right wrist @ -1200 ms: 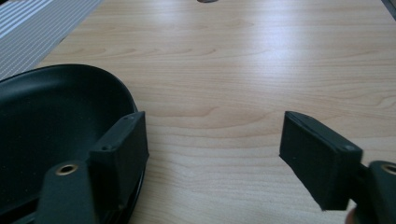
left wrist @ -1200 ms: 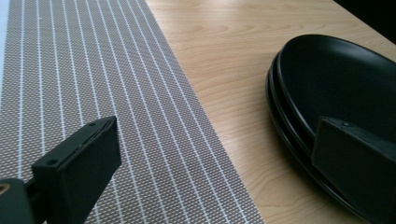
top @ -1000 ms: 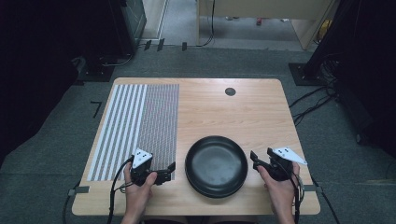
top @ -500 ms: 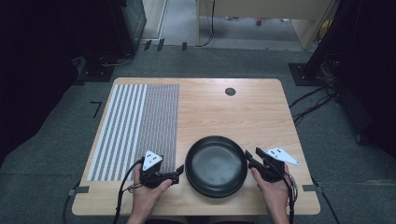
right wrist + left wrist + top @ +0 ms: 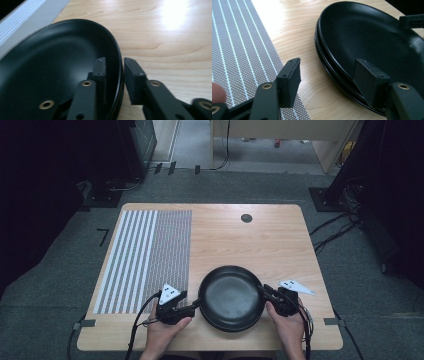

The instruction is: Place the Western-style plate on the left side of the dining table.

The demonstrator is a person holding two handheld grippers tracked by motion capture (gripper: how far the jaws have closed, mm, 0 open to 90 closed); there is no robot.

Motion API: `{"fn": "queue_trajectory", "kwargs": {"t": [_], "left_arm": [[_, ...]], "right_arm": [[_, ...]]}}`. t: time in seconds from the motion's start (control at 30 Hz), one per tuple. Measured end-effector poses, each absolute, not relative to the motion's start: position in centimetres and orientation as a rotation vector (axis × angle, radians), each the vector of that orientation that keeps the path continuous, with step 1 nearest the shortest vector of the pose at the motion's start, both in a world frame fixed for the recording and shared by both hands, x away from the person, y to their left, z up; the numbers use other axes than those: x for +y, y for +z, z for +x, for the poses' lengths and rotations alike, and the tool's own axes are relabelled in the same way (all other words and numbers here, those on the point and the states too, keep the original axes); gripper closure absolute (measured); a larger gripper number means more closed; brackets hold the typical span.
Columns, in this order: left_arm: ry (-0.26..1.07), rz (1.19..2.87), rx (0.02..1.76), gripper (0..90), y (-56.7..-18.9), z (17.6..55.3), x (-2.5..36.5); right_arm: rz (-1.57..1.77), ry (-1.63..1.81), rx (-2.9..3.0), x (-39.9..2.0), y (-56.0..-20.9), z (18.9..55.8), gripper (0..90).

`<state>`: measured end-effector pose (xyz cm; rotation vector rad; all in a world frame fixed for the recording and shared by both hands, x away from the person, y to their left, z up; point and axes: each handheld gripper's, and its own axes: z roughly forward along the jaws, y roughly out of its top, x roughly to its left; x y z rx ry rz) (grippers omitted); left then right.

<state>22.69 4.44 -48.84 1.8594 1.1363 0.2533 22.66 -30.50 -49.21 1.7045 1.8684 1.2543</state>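
Two black plates (image 5: 231, 297) lie stacked near the table's front edge. My left gripper (image 5: 196, 305) is at their left rim. In the left gripper view its jaws have just been closing but stand wide, one pad (image 5: 291, 80) over the wood, the other inside the plates (image 5: 372, 37). My right gripper (image 5: 264, 292) is at the right rim. Its jaws (image 5: 115, 61) have also just been closing and straddle the rim of the plates (image 5: 55, 70). The outer pad sits at the rim and a thin gap shows beside the inner pad.
A grey-and-white striped placemat (image 5: 145, 255) covers the left part of the wooden table (image 5: 250, 245), close to my left gripper. A small black round cap (image 5: 246, 218) sits at the table's far middle. Cables trail off the front edge.
Both hands have moved inward from the plates' sides to the rim. Both pairs of jaws have narrowed, the right more than the left.
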Motion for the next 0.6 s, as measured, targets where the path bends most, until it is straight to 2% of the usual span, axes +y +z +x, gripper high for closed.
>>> {"fn": "queue_trajectory", "kwargs": {"t": [0.2, 0.6], "left_arm": [[0.215, 1.855, 1.128, 45.6, -48.91, 22.70, 4.33], [0.026, 1.841, 1.120, 59.6, -49.38, 23.08, 4.24]], "right_arm": [[1.747, 1.295, 1.813, -30.81, -49.45, 22.58, 80.6], [1.829, 1.327, 1.768, -31.04, -49.68, 22.49, 80.9]]}}
